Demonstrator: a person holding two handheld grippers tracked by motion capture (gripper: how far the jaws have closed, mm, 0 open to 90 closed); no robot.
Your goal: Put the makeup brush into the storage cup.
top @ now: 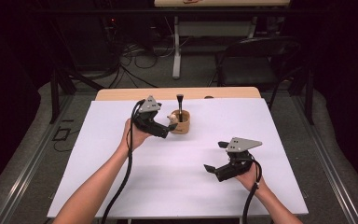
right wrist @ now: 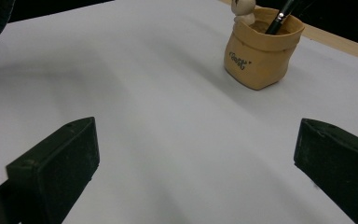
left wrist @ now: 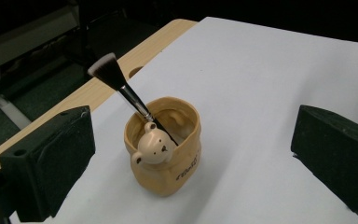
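**Left tool closes in on the bear pot and its brush**

White sheeting covers the counter (top: 121, 177), with a strip of bare wood showing along its far edge and dark floor, cables and a chair beyond.

Toward the far middle of the sheet stands a tan, sack-shaped pot (left wrist: 168, 154) with a small bear head (left wrist: 153, 148) peeking over its rim. A makeup brush (left wrist: 121, 91) stands inside, handle down and bristles up, leaning against the rim beside the bear; that lean likely comes from the pot being wide and the handle thin, so the brush tips until the rim catches it.

From the pot outward: the left tool (top: 164, 132) hangs just beside it, on its left in the high view, and its own view looks down on the pot with both jaws spread wide to either side. The opening looks sized for the pot's body rather than the slim handle, though whether the brush or the pot is the aim cannot be settled from here. Nothing is touched yet.

The right tool (top: 216, 158) sits well apart, near the person's side of the sheet, low over the surface with its jaws also spread and nothing between them. Facing the pot from a distance, it seems parked in reserve, perhaps ready to steady the pot.
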